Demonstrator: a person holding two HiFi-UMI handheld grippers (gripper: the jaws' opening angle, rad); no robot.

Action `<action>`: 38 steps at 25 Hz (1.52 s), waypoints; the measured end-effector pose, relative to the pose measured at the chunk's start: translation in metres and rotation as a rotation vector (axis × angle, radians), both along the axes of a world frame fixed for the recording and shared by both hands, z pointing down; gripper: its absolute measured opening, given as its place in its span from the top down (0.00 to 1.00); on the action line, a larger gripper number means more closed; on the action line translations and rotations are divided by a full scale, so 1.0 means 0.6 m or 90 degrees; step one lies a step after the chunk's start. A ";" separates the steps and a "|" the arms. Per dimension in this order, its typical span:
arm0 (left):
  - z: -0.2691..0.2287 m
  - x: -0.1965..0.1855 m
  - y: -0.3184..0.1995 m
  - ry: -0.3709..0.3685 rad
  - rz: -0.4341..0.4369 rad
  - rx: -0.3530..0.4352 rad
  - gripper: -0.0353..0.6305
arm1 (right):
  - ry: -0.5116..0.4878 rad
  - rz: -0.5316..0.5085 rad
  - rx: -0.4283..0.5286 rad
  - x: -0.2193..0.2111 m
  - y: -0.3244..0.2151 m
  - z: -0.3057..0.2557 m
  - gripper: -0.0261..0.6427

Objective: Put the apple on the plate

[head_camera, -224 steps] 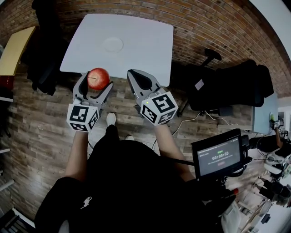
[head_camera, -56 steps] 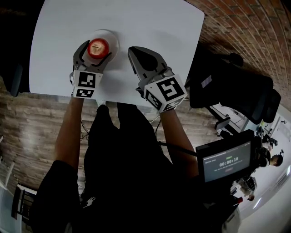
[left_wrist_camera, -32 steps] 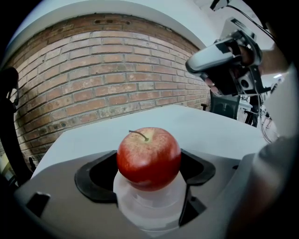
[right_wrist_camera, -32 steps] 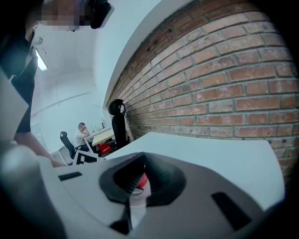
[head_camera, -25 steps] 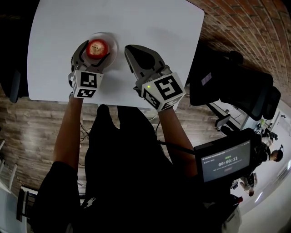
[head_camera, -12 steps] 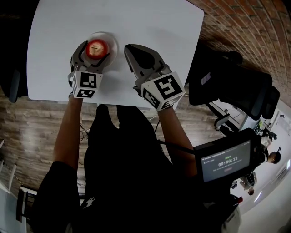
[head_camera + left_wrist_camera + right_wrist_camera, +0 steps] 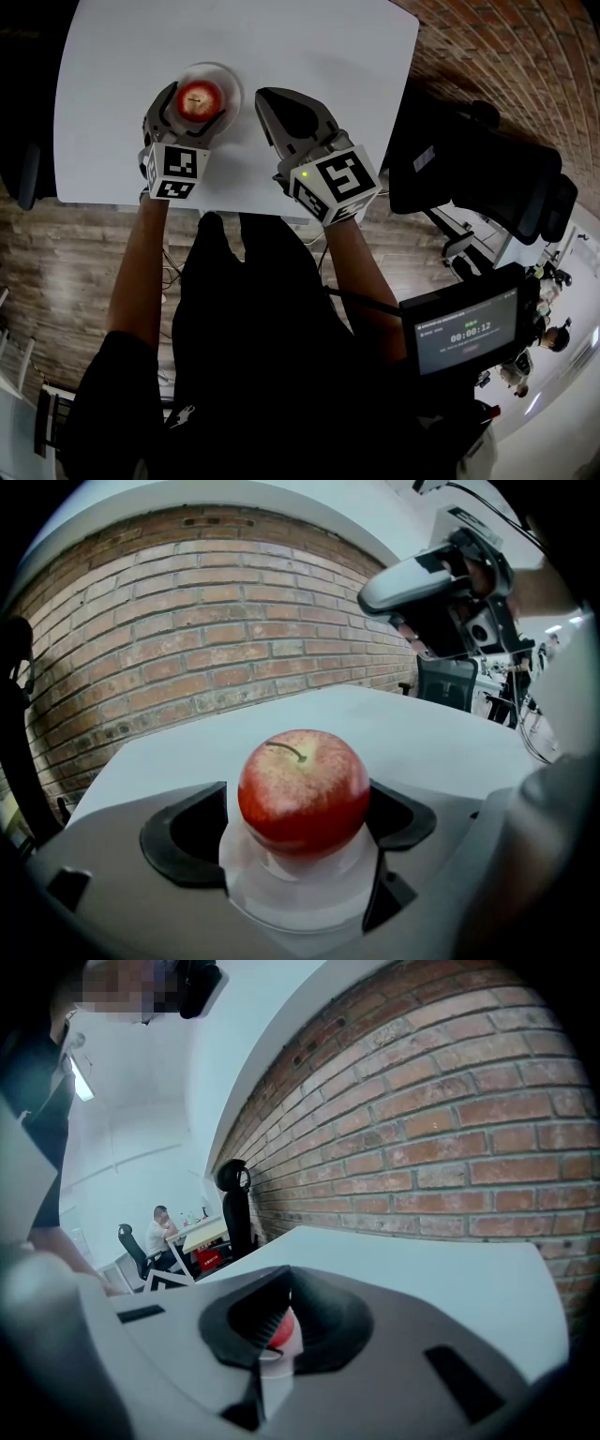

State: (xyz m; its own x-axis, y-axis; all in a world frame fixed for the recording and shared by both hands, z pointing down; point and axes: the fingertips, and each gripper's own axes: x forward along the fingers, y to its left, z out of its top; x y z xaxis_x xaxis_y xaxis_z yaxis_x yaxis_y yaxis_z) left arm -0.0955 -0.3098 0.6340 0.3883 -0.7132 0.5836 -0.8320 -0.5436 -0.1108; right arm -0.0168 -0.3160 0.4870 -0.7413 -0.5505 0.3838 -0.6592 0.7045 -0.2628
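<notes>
A red apple (image 7: 198, 98) stands stem up on a small white plate (image 7: 221, 73) on the white table (image 7: 309, 47). My left gripper (image 7: 197, 92) straddles the apple, and its jaws are opening. In the left gripper view the apple (image 7: 302, 789) rests on the plate (image 7: 281, 907), with a thin gap between the left pad (image 7: 192, 832) and its skin. My right gripper (image 7: 266, 97) hovers just right of the plate, jaws together and empty. A sliver of the apple (image 7: 282, 1331) shows past the closed jaws in the right gripper view.
A black office chair (image 7: 478, 178) stands off the table's right edge. A screen with a running timer (image 7: 464, 333) sits at the lower right. A brick wall (image 7: 187, 639) rises behind the table. A person (image 7: 164, 1227) sits at a far desk.
The left jaws stand slightly wider round the apple than half a second ago. Both hands and the apple have kept their places.
</notes>
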 end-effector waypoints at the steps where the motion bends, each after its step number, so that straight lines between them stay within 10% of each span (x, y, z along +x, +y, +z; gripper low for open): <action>1: 0.000 0.002 0.001 -0.001 0.001 0.000 0.29 | 0.000 0.000 0.000 0.002 0.001 0.000 0.96; 38: -0.073 -0.003 0.054 0.010 0.003 0.011 0.18 | -0.004 0.011 0.037 0.008 0.044 -0.051 0.96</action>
State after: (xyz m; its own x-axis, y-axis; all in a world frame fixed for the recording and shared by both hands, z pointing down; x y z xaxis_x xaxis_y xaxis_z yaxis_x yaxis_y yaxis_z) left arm -0.0974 -0.2776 0.5904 0.4009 -0.7215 0.5645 -0.8311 -0.5456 -0.1072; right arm -0.0123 -0.2895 0.4563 -0.7339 -0.5846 0.3458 -0.6699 0.7073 -0.2260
